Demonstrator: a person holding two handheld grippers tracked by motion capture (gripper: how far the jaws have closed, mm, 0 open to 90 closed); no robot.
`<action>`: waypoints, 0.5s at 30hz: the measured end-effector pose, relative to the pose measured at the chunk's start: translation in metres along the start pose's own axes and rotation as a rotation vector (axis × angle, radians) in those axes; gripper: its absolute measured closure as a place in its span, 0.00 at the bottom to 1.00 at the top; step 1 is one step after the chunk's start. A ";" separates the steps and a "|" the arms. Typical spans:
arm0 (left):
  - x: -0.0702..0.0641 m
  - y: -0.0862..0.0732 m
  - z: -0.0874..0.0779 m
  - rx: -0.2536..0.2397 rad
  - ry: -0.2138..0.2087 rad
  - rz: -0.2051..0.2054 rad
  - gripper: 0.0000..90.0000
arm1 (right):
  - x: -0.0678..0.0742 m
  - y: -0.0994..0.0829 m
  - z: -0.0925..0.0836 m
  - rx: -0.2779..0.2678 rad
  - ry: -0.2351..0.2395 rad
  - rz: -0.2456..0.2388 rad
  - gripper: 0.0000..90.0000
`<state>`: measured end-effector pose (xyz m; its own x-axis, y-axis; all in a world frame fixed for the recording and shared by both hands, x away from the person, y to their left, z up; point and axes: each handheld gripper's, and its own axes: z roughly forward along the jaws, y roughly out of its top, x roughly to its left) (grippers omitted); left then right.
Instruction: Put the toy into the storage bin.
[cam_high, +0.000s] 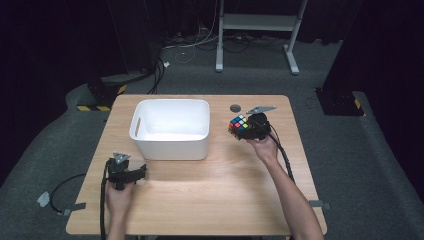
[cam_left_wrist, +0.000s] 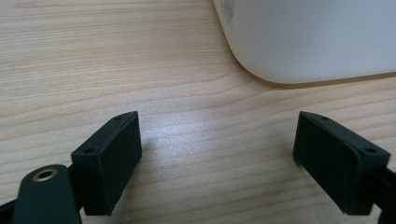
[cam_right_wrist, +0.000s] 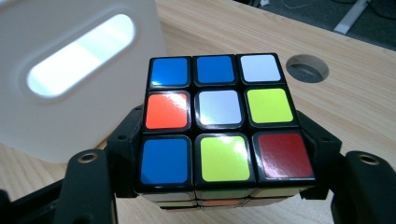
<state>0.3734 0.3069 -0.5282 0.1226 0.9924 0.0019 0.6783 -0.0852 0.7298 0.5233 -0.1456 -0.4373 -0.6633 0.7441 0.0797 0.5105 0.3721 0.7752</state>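
Light wooden table (cam_high: 210, 190) carried everything noted. White rectangular plastic bin (cam_high: 171, 128) with slotted handles sat on it, ahead of the left gripper (cam_high: 131, 174) and to the left of the right gripper's jaws; in the left gripper view its rounded lower corner (cam_left_wrist: 299, 42) lay just beyond the jaws, toward the right one. Right gripper (cam_high: 251, 128), held in the person's right hand (cam_high: 264, 146), had its jaws clamped on the two opposite sides of a scrambled multicoloured puzzle cube with black edges (cam_right_wrist: 225, 125), top face showing blue, white, orange, yellow-green and red stickers. Cube was held just beside the bin's slotted end wall (cam_right_wrist: 79, 56). Left gripper rested low over the table, jaws spread wide, bare wood between them. Small round hole in the tabletop (cam_right_wrist: 307, 67) lay beyond the right jaw.
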 end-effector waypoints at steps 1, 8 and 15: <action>0.000 0.000 0.000 0.000 0.000 0.000 0.17 | 0.001 0.001 -0.001 0.000 0.002 -0.004 0.37; 0.000 0.000 0.000 0.000 0.000 0.000 0.17 | 0.004 0.005 -0.008 -0.024 0.037 0.012 0.37; 0.000 0.000 0.000 0.000 0.000 0.000 0.17 | 0.003 0.007 -0.012 -0.033 0.047 0.021 0.37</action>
<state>0.3734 0.3068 -0.5282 0.1228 0.9924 0.0023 0.6784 -0.0857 0.7297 0.5184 -0.1478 -0.4244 -0.6778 0.7245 0.1248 0.5066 0.3373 0.7935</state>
